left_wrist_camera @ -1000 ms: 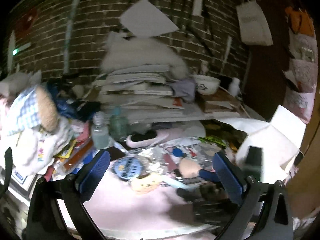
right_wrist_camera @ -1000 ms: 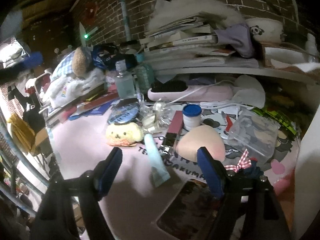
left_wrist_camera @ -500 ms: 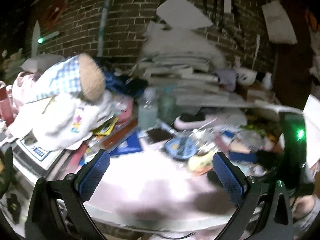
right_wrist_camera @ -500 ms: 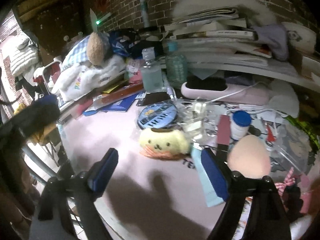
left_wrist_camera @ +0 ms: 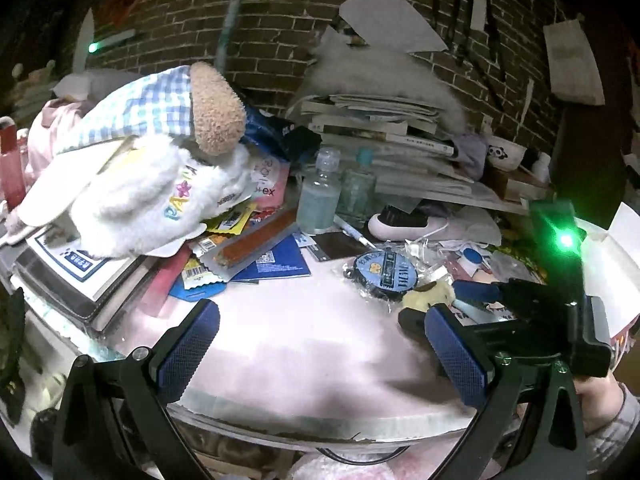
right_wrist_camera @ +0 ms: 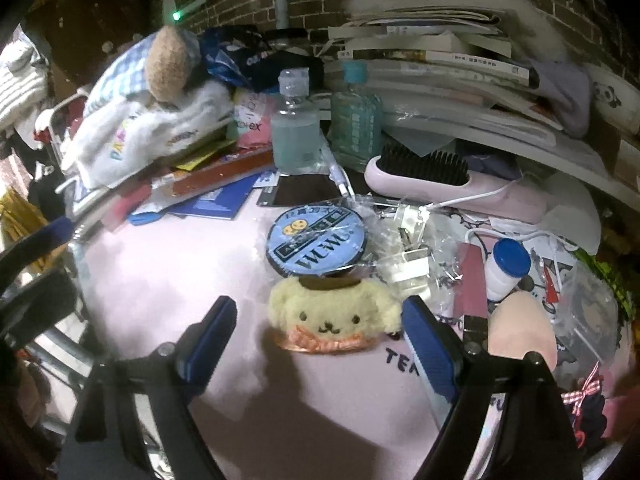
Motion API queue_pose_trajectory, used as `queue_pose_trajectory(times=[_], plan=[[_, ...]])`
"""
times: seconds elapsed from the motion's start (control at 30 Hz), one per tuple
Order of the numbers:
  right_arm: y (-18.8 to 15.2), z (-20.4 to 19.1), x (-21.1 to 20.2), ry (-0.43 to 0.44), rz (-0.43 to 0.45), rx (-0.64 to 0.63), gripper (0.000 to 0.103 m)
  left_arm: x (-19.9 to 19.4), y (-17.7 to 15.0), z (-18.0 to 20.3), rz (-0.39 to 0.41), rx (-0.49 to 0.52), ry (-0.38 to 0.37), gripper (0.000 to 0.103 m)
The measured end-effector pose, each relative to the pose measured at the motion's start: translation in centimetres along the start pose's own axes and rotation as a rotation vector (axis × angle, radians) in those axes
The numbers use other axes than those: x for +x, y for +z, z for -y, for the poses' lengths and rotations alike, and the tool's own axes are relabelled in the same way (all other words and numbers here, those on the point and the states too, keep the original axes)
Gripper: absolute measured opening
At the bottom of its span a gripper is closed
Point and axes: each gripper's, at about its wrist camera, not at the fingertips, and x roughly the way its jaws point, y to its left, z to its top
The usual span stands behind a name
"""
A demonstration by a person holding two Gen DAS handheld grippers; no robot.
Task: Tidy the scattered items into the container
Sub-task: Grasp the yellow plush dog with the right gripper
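In the right wrist view a yellow plush dog [right_wrist_camera: 334, 316] lies on the pink table top [right_wrist_camera: 168, 280]. My right gripper [right_wrist_camera: 320, 344] is open; its blue fingers stand on either side of the plush and do not press on it. Behind the plush lie a round blue badge [right_wrist_camera: 316, 240], a small blue-capped bottle [right_wrist_camera: 506, 268] and a pink egg-shaped sponge [right_wrist_camera: 520, 328]. My left gripper [left_wrist_camera: 320, 352] hangs open and empty over the table's near edge. A white cardboard box [left_wrist_camera: 608, 264] stands open at the far right.
A heap of plush toys and a white hat [left_wrist_camera: 160, 184] on books fills the left. Two clear bottles [left_wrist_camera: 320, 196], a pink hairbrush [right_wrist_camera: 452, 184] and a tall stack of books [left_wrist_camera: 384, 132] stand against the brick wall. The right gripper's body with a green light [left_wrist_camera: 566, 240] crosses the left view.
Both grippers swung left across the table. The right one closed in on the yellow plush, which now lies between its fingers. The left one sank toward the near edge.
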Motion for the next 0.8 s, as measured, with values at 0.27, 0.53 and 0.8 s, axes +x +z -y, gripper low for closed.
queue_pose_trajectory(times=[0.27, 0.53, 0.8], plan=[[0.0, -0.2, 1.1, -0.020, -0.037, -0.003, 0.067, 0.3, -0.3, -0.4, -0.010, -0.006, -0.008, 0.103], [-0.1, -0.3, 1.1, -0.027, -0.028, -0.021, 0.056, 0.6, -0.5, -0.2, -0.017, -0.005, -0.018, 0.103], [-0.2, 0.0, -2.5, 0.005, 0.052, -0.008, 0.056, 1.0, -0.6, 0.6, -0.033, -0.003, -0.035, 0.103]])
